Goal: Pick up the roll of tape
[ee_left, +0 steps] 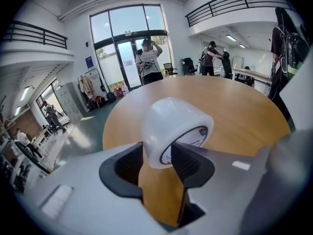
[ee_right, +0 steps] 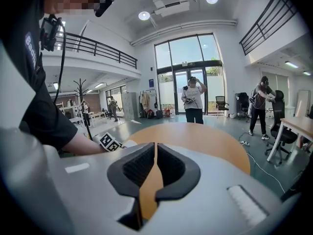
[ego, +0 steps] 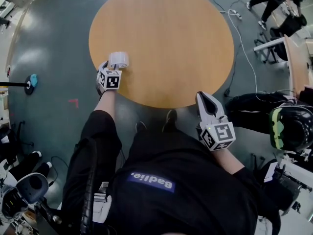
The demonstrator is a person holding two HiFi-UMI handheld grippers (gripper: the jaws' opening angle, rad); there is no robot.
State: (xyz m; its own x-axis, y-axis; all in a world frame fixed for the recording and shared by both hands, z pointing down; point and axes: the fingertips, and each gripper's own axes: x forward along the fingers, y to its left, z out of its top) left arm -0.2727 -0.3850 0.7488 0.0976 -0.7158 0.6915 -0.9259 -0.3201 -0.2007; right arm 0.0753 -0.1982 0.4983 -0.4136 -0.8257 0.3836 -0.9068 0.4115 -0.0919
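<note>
**Left gripper** (ego: pixel 113 68): at the near-left rim of the counter (ego: pixel 161 38), tips over the wood, pointing down at a slant.
- Jaws stand part-way open, set round the tape (ego: pixel 118 59).
- In the left gripper view the roll stands between the two dark pads (ee_left: pixel 191 161). The left pad lies against the roll's left side. The right pad lies across the lower part of the printed core face.
- Both pads look to be in contact, so the grip reads as closed on the roll.
- Only the roll's lower part sits between the jaws; most of it stands out past the tips.
- I cannot tell whether its bottom edge rests on the counter or is clear of it.

**Tape:** white, on edge, core face turned to the right, over the counter just inside the near-left rim.

**Right gripper** (ego: pixel 204 99): at the counter's near rim, right of the middle, tips at the edge of the wood.
- In the right gripper view the jaws stand almost together, leaving a thin slit through which only counter wood shows.
- It holds nothing and touches nothing.

**Counts**
- Tape: one.
- Grippers: two, one in each hand.
- Cubes: two, one (ego: pixel 110 80) on the left gripper and one (ego: pixel 217 136) on the right.
- Counter: one, round, wood top.
- Cable (ego: pixel 240 35): one, white, on the floor to the right of the counter.
</note>
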